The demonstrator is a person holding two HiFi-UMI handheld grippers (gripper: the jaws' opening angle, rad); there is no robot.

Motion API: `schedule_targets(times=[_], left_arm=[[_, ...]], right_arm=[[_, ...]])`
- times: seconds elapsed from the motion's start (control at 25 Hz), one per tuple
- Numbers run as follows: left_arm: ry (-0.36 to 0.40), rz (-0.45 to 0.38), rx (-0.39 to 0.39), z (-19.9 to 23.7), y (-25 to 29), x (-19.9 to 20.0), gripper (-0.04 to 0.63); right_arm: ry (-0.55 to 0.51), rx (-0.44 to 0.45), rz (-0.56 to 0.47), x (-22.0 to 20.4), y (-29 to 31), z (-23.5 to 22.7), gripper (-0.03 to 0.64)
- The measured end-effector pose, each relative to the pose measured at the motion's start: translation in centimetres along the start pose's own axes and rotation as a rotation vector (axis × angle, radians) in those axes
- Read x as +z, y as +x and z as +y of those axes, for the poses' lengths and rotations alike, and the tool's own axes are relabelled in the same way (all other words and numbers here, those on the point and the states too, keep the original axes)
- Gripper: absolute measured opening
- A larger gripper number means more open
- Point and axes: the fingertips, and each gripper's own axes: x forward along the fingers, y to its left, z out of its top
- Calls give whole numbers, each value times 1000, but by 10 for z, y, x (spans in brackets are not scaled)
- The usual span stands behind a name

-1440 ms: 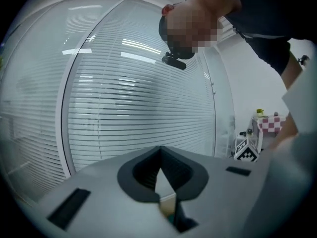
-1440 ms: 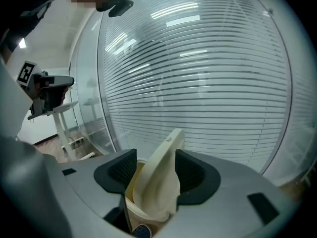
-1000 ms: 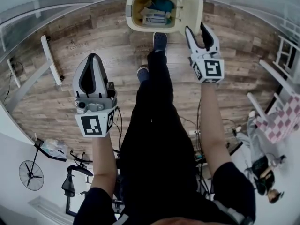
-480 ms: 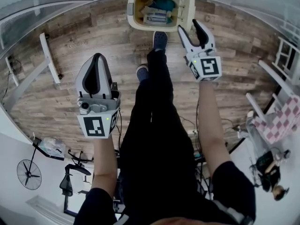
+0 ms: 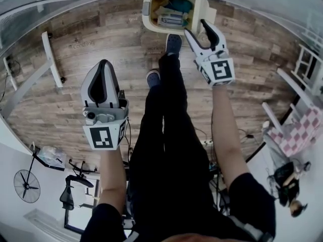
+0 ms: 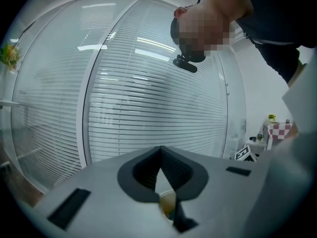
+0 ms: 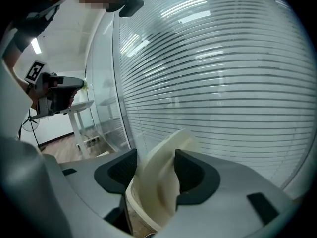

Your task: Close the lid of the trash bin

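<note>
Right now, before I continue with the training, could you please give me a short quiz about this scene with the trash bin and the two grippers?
1. True or false: the lid of the trash bin lies flat and shut.
2. What stands between the jaws of the right gripper? A) the lid B) the bin's front wall C) nothing
3. Which gripper hangs apart from the bin with its jaws together?

Key:
1. False; the lid stands raised over the open bin.
2. A; the jaws have just been opening, with the lid between them.
3. The left gripper.
</note>
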Motion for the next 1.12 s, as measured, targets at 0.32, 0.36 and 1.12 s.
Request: schedule_targets(times=[0.32, 0.36, 1.12], left_arm=[[-12, 6, 34, 18, -4, -6, 6], [-15, 7, 38, 20, -4, -8, 6], [-82, 30, 67, 37, 6, -34, 6]], right_arm=[[-36, 93, 44, -12, 26, 26, 225], [-39, 101, 46, -14, 30, 29, 224], [61, 130, 113, -68, 93, 39, 78]])
